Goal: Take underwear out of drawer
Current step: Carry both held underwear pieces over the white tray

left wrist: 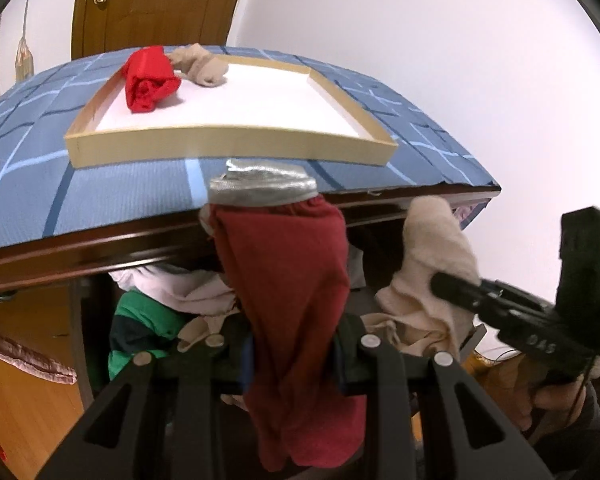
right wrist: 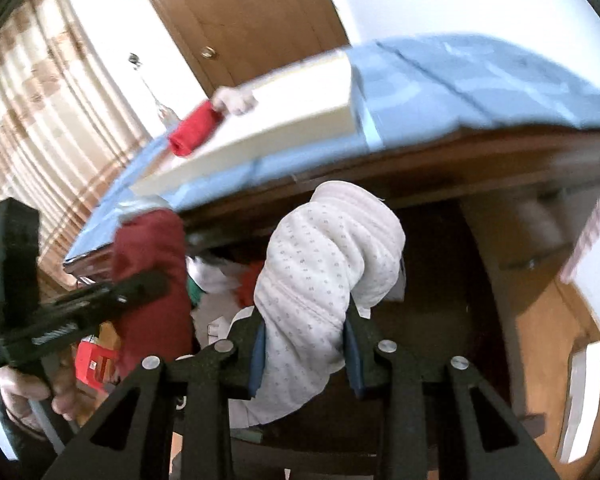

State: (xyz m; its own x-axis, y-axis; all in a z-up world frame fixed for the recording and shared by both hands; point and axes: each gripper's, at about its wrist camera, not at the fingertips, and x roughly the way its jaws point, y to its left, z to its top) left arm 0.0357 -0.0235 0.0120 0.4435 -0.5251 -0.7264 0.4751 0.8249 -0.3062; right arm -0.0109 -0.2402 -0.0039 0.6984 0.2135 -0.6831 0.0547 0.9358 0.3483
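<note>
drawer [left wrist: 228, 304] interior mostly hidden, tray [right wrist: 260, 136] blurred

Bright, even indoor light washes the white wall [left wrist: 420, 60]; the open drawer [left wrist: 360, 248] lies in shadow. Fisheye bending curves every edge, and motion blur smears the right wrist view.

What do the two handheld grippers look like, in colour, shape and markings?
Both are matte black. The left gripper and the right gripper each have angular arms with triangular cut-outs, round silver pins and blue pads inside the fingers. Seen from the left wrist, the right one has a boxy block with a green light and pale characters on its body.
</note>
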